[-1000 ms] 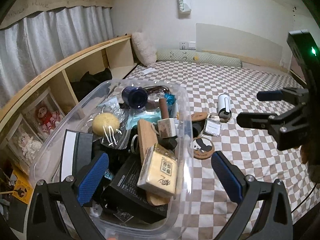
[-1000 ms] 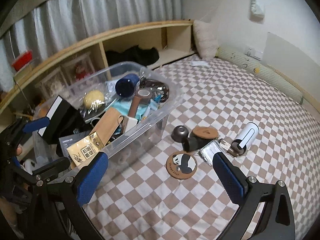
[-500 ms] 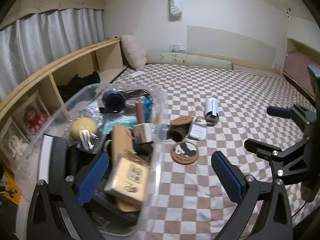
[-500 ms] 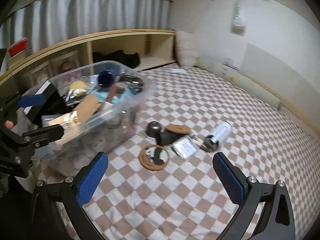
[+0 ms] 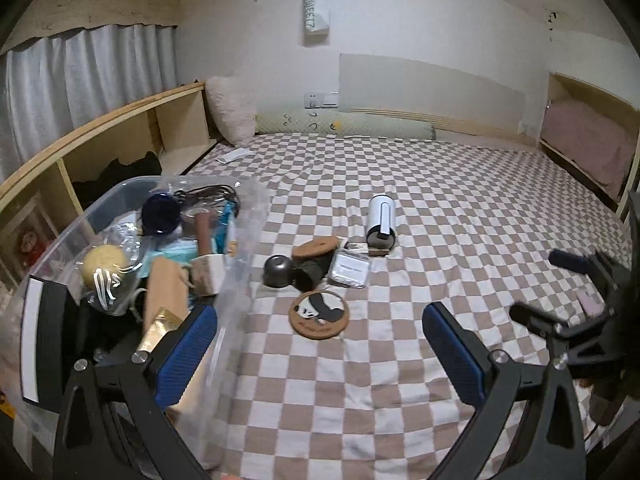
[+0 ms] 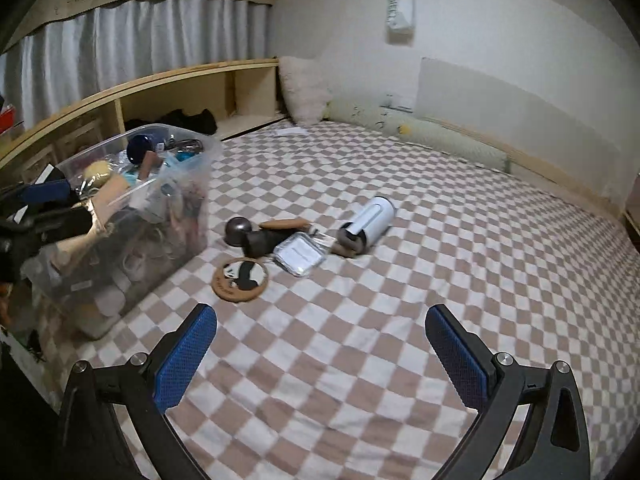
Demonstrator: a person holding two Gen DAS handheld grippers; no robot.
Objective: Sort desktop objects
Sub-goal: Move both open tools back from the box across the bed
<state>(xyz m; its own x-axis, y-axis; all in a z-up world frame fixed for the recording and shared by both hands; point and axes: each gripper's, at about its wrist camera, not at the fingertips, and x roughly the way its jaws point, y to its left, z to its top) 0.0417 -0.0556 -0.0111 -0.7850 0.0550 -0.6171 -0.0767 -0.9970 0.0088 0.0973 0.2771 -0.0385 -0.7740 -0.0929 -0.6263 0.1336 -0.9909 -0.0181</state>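
We see the panda coaster (image 5: 319,315) lying flat on the checkered bed (image 5: 460,208), just beside the clear bin (image 5: 240,264) of clutter, near a white cylinder (image 5: 382,220). Our left gripper (image 5: 320,354) and right gripper (image 6: 320,356) hover above, jaws spread wide and empty.

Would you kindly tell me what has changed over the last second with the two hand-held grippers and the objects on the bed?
Both hand-held grippers have pulled back from the clear bin: the left hand-held gripper swung from over the bin toward the bedspread, the right hand-held gripper retreated. Both stay open and empty. The panda coaster, white cylinder and bin contents lie unmoved.
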